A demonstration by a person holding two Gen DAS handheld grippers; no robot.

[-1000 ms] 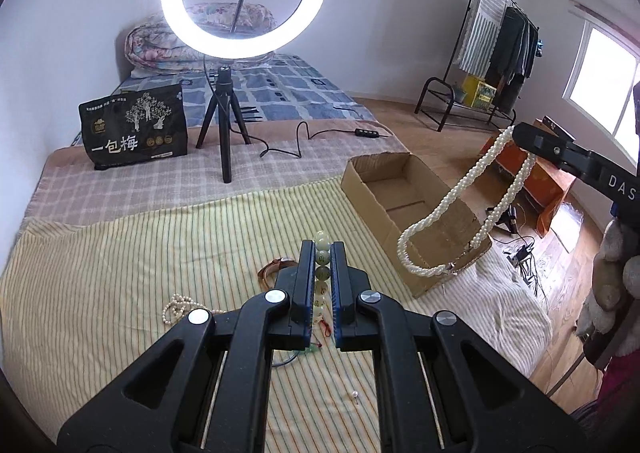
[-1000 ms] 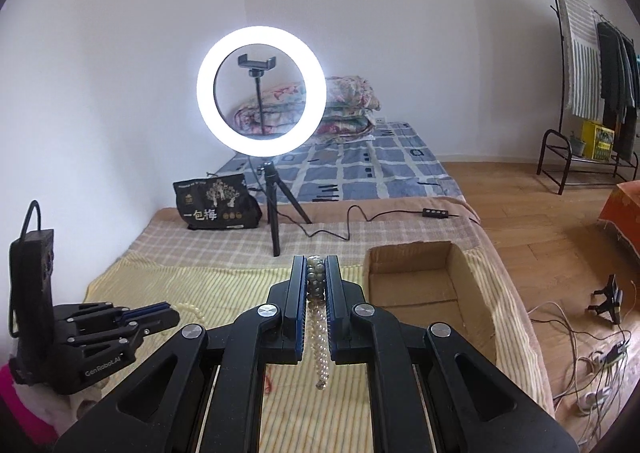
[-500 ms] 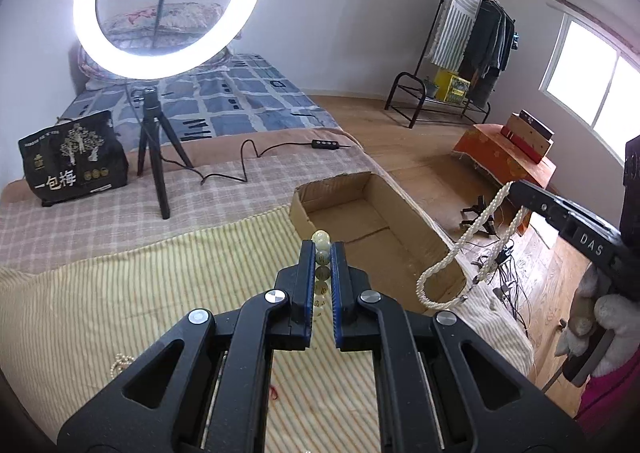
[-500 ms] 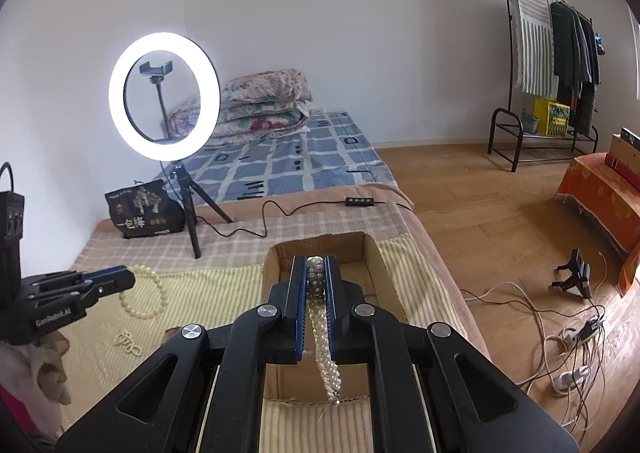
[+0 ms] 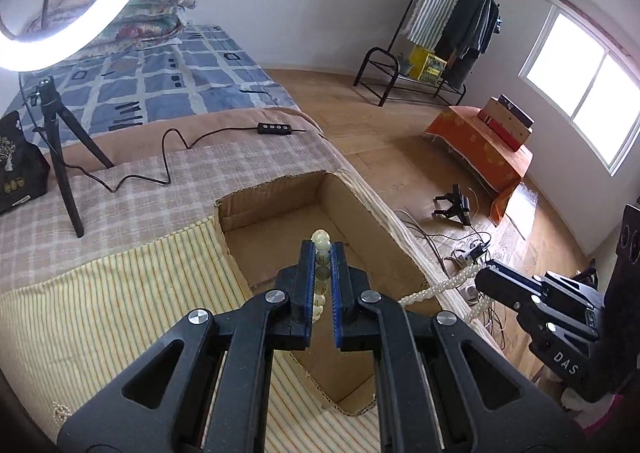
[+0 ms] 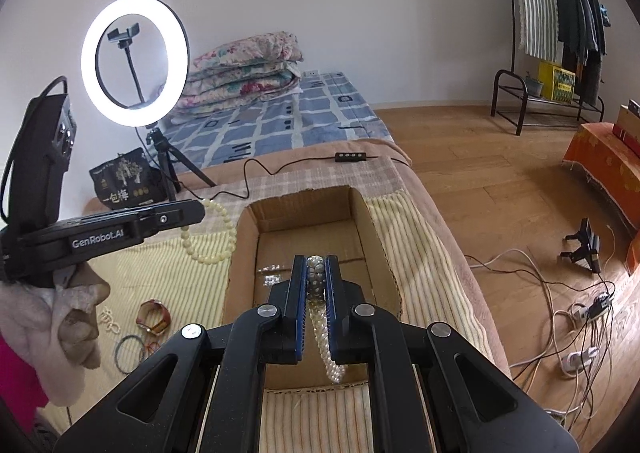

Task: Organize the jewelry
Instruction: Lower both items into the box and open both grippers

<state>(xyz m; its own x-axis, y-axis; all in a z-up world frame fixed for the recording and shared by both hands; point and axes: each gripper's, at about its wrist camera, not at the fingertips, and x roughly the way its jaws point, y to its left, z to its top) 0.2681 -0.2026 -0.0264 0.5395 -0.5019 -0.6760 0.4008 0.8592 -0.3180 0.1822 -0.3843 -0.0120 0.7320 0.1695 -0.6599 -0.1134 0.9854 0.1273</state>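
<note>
Pale jade-green beads of a bracelet [image 5: 322, 249] sit clamped in my left claw [image 5: 322, 253] above the cardboard box [image 5: 360, 209]; my right claw [image 6: 316, 273] pinches a twisted white pearl necklace [image 6: 326, 337] hanging over the box's near edge.

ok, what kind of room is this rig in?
Most likely a home bedroom used as a recording spot: a low bed with folded quilts, a clothes rack, and a ring light on a tripod.
</note>
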